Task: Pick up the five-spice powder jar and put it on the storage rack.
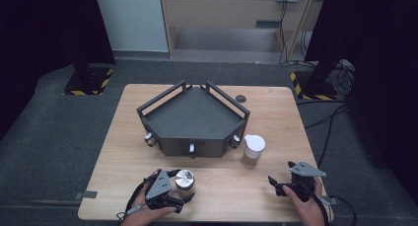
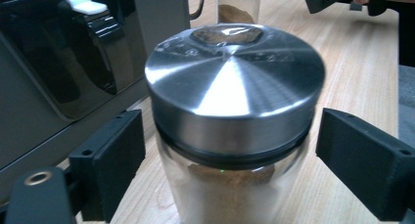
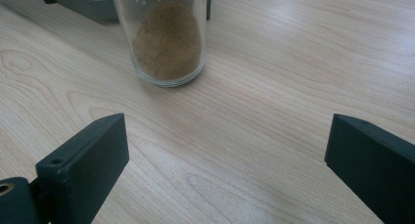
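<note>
Left gripper point(image 1: 181, 186): jaws spread, one on each side of the steel-lidded jar point(image 1: 185, 180), a gap showing at each side; jar upright on the table point(image 1: 123, 152), brown powder inside.
Beyond it: dark tray point(image 1: 192, 118) with railed sides.
White-lidded jar point(image 1: 253, 150): ahead of the right gripper, just beside the tray, brown powder inside.
Right gripper point(image 1: 282, 177): jaws spread wide over bare wood, holding nothing.

Steel-lidded jar point(image 2: 230, 121): base cut off by the frame's near edge. Glass jar of brown powder point(image 3: 164, 38): top cropped. Rack's front knobs point(image 1: 191, 148): too small to identify.
</note>
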Motion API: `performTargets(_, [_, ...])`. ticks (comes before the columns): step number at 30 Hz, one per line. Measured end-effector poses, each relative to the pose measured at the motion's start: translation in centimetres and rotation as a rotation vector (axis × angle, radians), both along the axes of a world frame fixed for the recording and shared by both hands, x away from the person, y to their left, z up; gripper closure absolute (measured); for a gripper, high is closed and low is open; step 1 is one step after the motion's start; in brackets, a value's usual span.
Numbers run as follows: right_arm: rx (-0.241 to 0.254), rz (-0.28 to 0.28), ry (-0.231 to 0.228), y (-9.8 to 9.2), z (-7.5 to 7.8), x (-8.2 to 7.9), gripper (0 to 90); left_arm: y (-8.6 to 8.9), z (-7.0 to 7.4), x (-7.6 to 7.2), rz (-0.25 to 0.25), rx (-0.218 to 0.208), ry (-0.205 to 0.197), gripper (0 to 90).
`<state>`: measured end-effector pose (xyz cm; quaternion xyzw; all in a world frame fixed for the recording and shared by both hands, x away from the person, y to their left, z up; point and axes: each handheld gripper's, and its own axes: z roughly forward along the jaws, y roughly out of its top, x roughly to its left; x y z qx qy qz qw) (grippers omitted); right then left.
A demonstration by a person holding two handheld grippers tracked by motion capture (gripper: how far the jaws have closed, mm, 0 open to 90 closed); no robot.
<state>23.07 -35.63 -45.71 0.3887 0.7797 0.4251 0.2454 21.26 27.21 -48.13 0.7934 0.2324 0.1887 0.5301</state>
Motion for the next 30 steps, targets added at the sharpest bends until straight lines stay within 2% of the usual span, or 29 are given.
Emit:
performTargets(3, [0.000,0.000,0.001,0.0,0.0,0.0,3.0,0.0,-0.1,0.0,0.004,0.000,0.001,11.7])
performTargets(9, [0.001,-0.002,0.000,-0.1,0.0,0.0,3.1,-0.4,0.0,0.1,0.003,0.025,0.002,14.4])
performTargets(14, [0.001,-0.002,-0.001,-0.2,0.1,0.0,3.1,-0.7,0.3,0.2,0.017,0.043,0.016,20.7])
performTargets(19, [0.003,-0.003,-0.001,-0.2,0.1,0.0,3.1,-0.8,0.5,0.5,0.000,0.048,0.034,28.9])
performTargets(21, [0.002,-0.002,0.000,-0.2,0.1,0.0,3.1,-0.7,0.6,0.6,-0.004,0.047,0.044,29.2])
performTargets(26, [0.001,0.002,-0.002,-0.1,0.1,0.0,3.2,-0.6,0.7,0.5,-0.003,0.051,0.037,29.7])
performTargets(28, [0.001,0.003,-0.004,-0.1,0.2,0.0,3.2,-0.4,0.6,0.4,-0.004,0.035,0.036,29.7])
performTargets(30, [0.002,0.004,-0.005,-0.1,0.2,0.0,3.2,-0.6,0.9,0.3,0.000,0.050,0.023,29.8])
